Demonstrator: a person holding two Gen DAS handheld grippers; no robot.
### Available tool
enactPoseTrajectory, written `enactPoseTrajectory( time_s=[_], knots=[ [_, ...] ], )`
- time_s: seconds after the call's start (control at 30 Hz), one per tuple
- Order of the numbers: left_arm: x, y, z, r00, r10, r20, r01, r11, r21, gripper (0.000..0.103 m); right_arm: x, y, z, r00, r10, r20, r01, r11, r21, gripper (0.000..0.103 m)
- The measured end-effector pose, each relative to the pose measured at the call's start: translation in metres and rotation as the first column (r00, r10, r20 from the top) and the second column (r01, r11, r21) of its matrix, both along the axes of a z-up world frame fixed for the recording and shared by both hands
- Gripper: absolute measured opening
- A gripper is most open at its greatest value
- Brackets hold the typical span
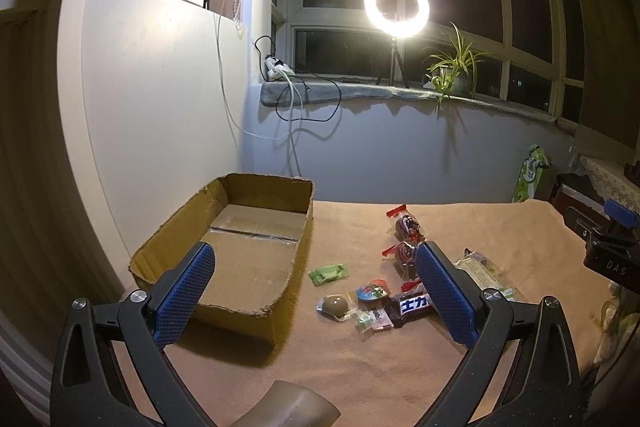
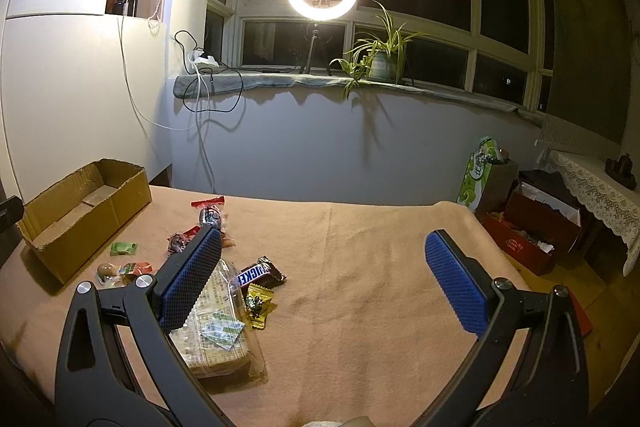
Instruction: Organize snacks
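Note:
An empty open cardboard box lies at the table's left; it also shows in the right wrist view. Several snacks lie scattered right of it: a green packet, a brown candy in clear wrap, a Snickers bar, red-tied chocolate bags, a yellow candy and a large cracker pack. My left gripper is open above the box's near corner and the snacks. My right gripper is open, its left finger over the cracker pack.
A peach cloth covers the table. A ring light, a plant and a power strip with cables are on the windowsill. A green bag and boxes stand right of the table.

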State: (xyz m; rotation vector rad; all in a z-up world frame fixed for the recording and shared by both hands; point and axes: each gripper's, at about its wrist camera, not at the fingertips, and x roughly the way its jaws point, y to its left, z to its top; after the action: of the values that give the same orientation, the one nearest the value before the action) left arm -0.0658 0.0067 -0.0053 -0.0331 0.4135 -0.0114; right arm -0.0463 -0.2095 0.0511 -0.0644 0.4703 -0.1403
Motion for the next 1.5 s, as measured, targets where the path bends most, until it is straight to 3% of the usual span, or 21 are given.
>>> enactPoseTrajectory(
  time_s=[1.5],
  knots=[
    [0.0004,-0.0046,-0.0003,1.000,-0.017,-0.010,0.017,1.000,0.000,0.100,-0.0003,0.0001,-0.0093,1.000,0.014,-0.027,-0.014,1.000,-0.005,0.103]
  ],
)
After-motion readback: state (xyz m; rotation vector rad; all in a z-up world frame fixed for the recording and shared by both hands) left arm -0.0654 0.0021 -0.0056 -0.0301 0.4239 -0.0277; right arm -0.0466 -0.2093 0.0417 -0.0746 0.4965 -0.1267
